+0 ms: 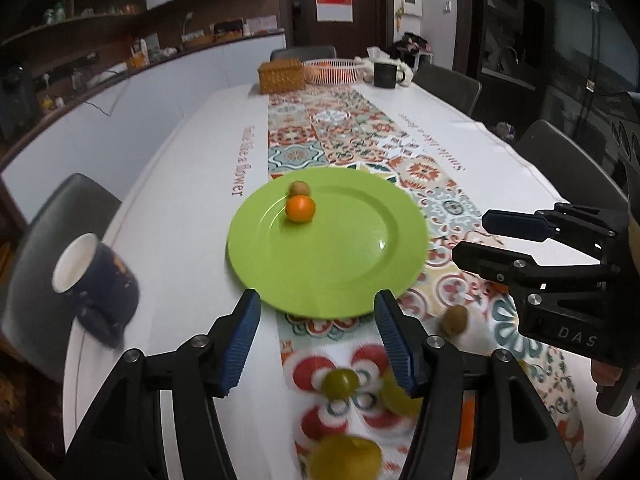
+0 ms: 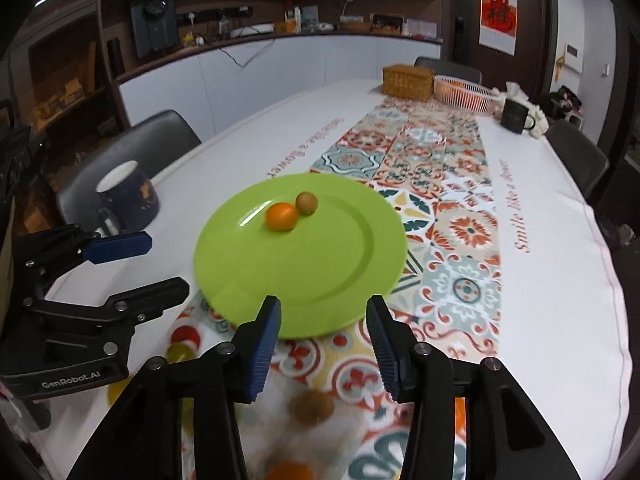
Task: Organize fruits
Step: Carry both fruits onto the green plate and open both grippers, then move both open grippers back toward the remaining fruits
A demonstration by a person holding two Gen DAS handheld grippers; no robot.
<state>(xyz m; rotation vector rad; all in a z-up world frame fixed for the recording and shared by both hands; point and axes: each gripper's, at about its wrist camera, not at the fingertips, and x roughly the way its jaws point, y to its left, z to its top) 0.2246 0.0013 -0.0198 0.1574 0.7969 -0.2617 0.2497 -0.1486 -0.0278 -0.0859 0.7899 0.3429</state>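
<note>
A green plate (image 1: 340, 264) (image 2: 320, 276) lies on the patterned runner and holds an orange (image 1: 300, 208) (image 2: 281, 217) and a brown kiwi (image 1: 299, 188) (image 2: 307, 203). My left gripper (image 1: 316, 340) is open and empty just short of the plate's near rim; it also shows in the right wrist view (image 2: 156, 264). Loose fruit lies below it: a small green fruit (image 1: 340, 383), a larger yellow-green one (image 1: 346, 458), a kiwi (image 1: 455, 319). My right gripper (image 2: 323, 344) is open and empty near the plate; it also shows in the left wrist view (image 1: 476, 236). A kiwi (image 2: 312, 405) and an orange (image 2: 288, 472) lie under it.
A dark blue mug (image 1: 96, 280) (image 2: 128, 196) stands left of the plate. At the table's far end are a wicker box (image 1: 281, 76) (image 2: 408, 81), a white basket (image 1: 334, 70) (image 2: 466, 94) and a black mug (image 1: 386, 75) (image 2: 516, 117). Chairs surround the table.
</note>
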